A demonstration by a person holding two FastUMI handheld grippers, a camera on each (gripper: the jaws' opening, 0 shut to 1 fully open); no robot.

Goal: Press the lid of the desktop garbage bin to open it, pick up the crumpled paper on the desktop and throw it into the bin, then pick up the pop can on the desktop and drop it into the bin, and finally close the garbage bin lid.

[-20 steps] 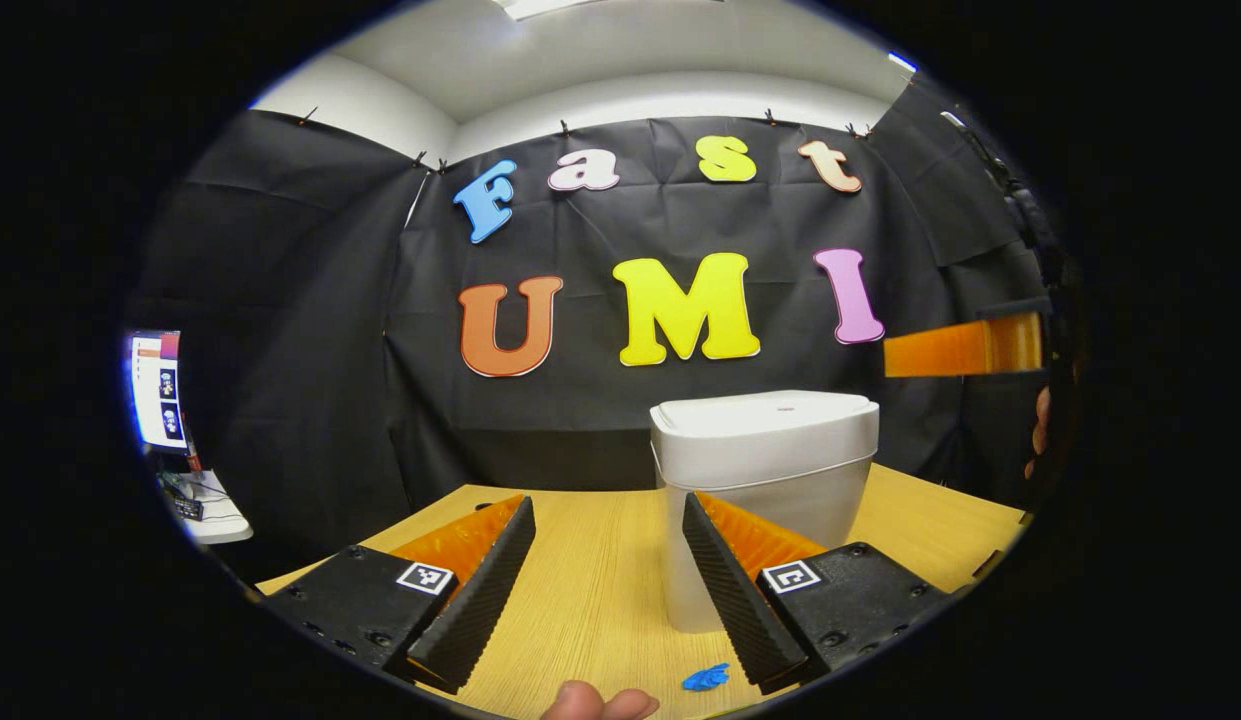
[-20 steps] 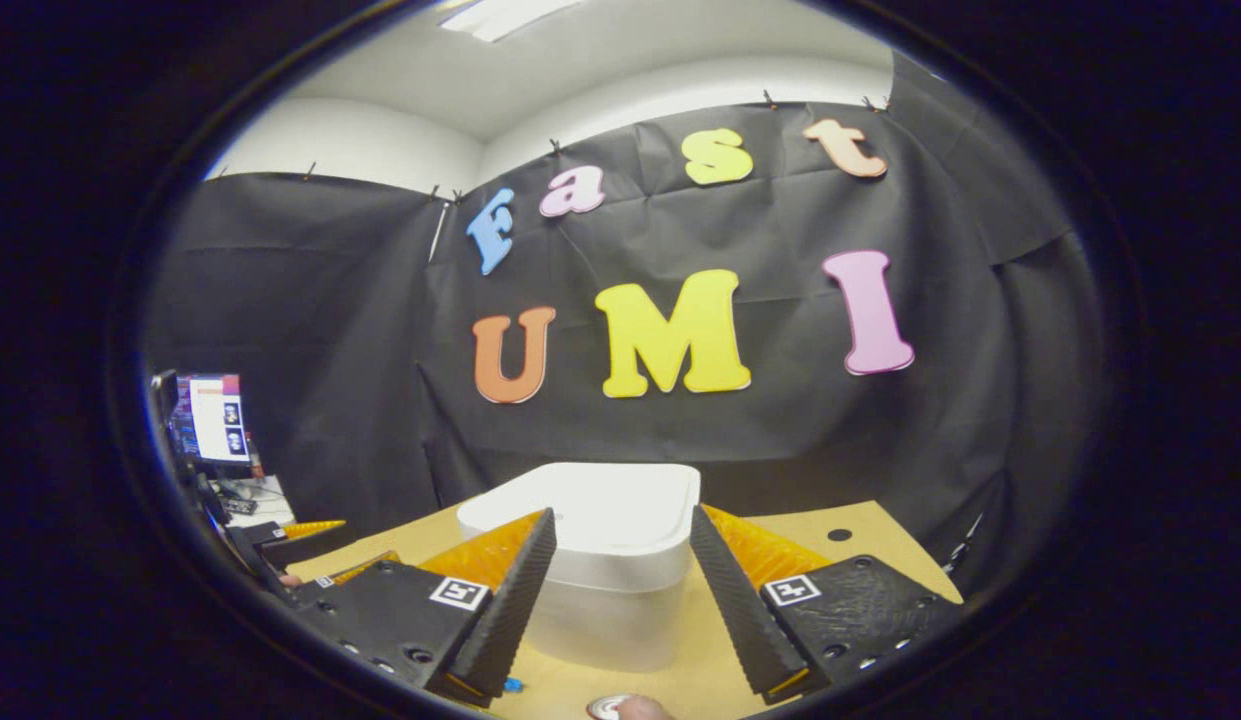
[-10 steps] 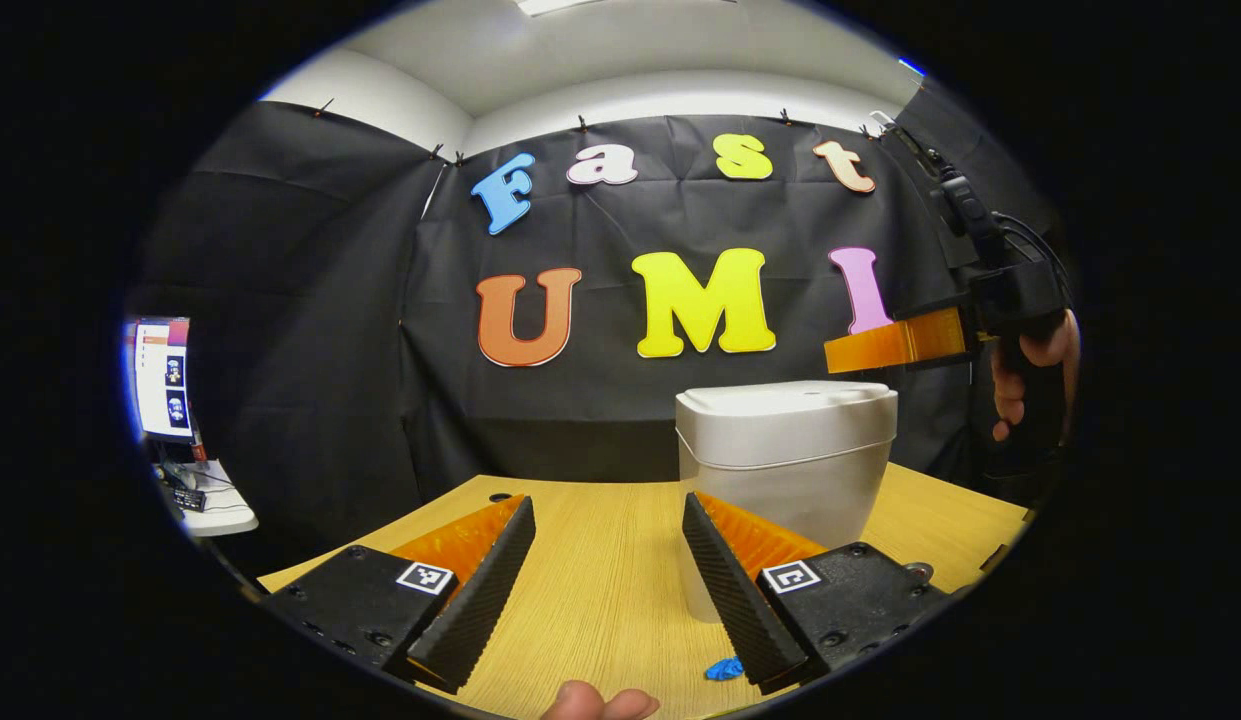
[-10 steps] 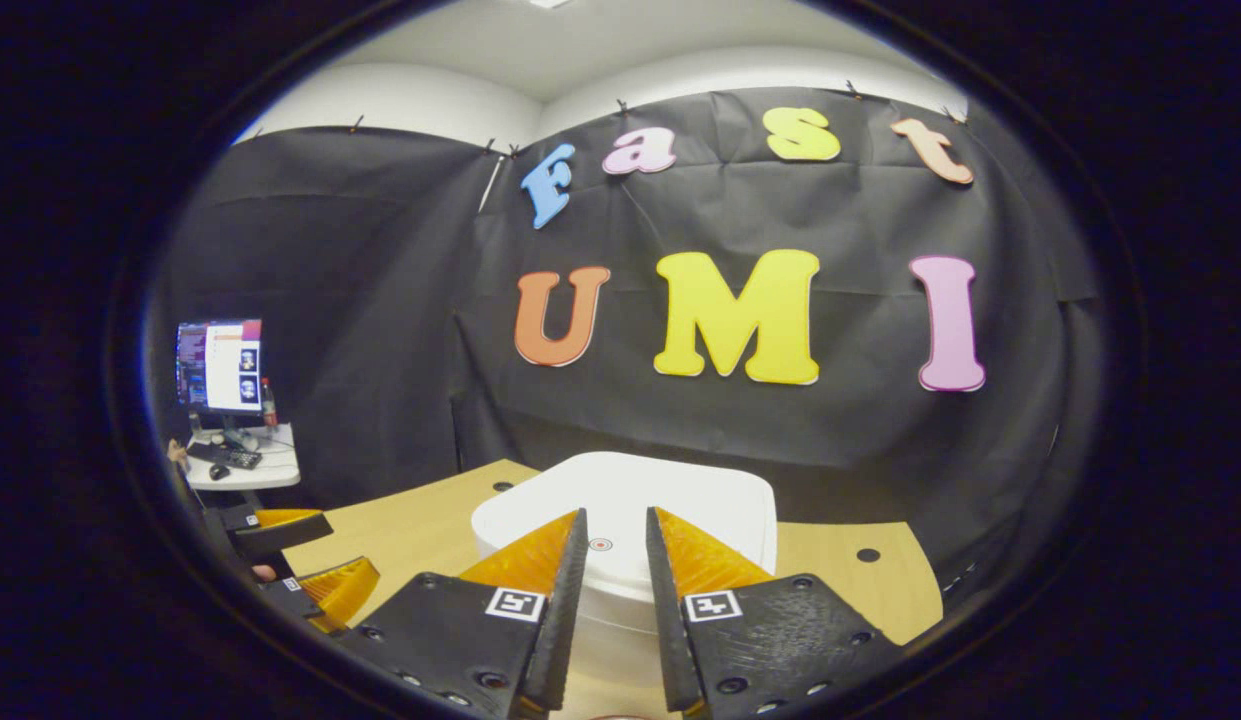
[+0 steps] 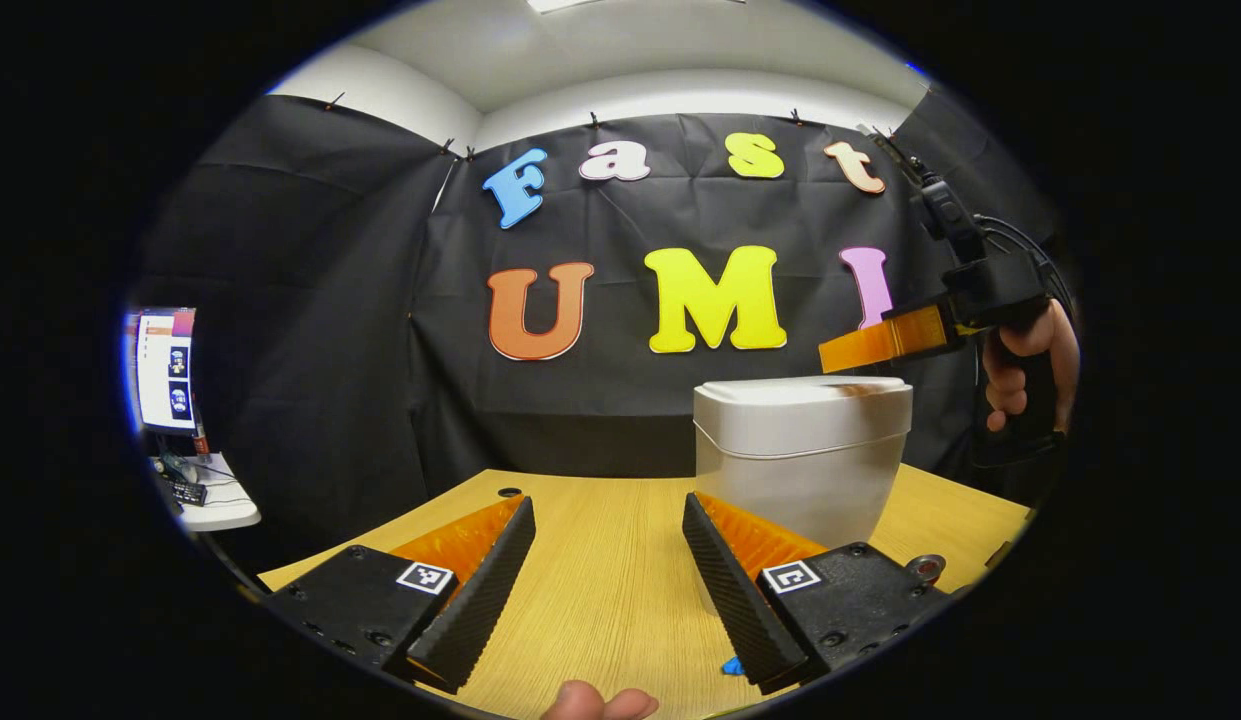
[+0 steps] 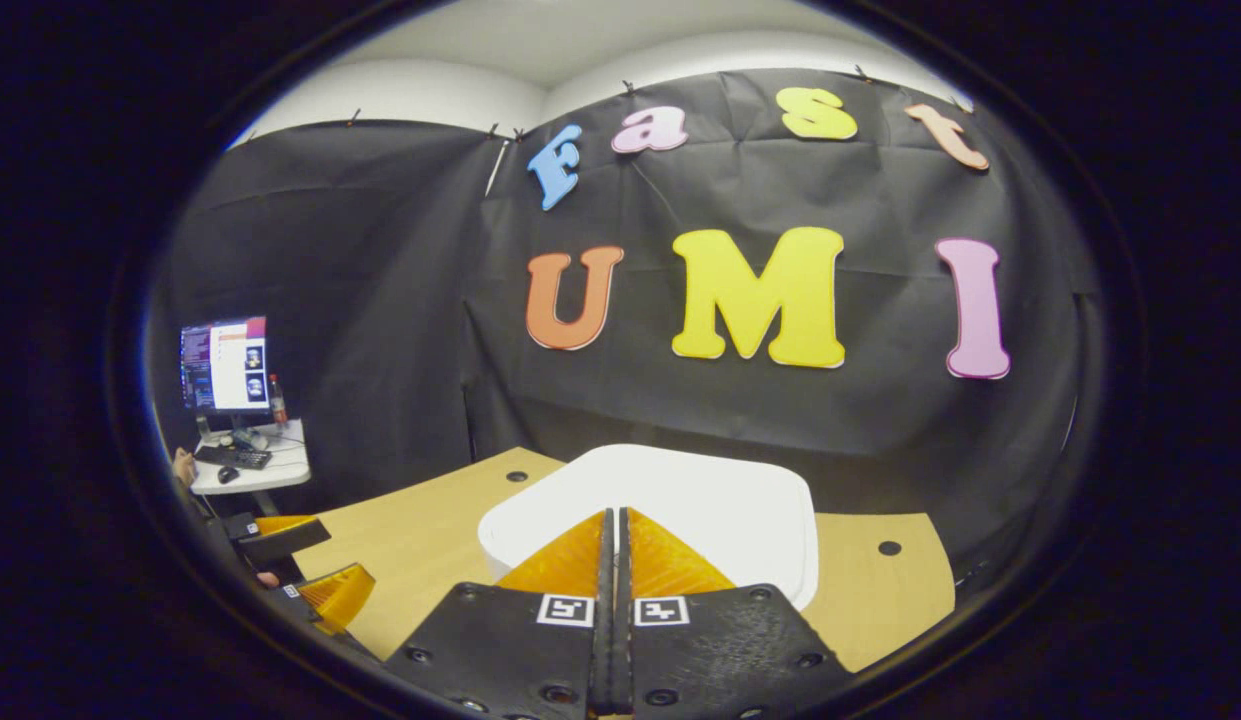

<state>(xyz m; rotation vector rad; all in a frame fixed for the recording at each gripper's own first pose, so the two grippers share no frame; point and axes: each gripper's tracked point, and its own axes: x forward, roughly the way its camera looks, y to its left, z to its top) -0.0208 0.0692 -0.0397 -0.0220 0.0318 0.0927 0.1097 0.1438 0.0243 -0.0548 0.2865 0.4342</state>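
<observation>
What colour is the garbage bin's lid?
White, matching the bin body; the garbage bin lid shows best in the right gripper view.

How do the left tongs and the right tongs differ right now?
The left tongs are open, with a wide gap between the fingers; the right tongs are shut, fingers together with nothing between them. The left tongs sit low over the wooden table beside the bin; the right tongs are held higher, over the bin's closed lid. Both are empty.

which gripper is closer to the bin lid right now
Right. The right gripper, fingers closed together, is poised just above the bin lid. The left gripper is open and low over the table, in front of the bin and off to one side.
</observation>
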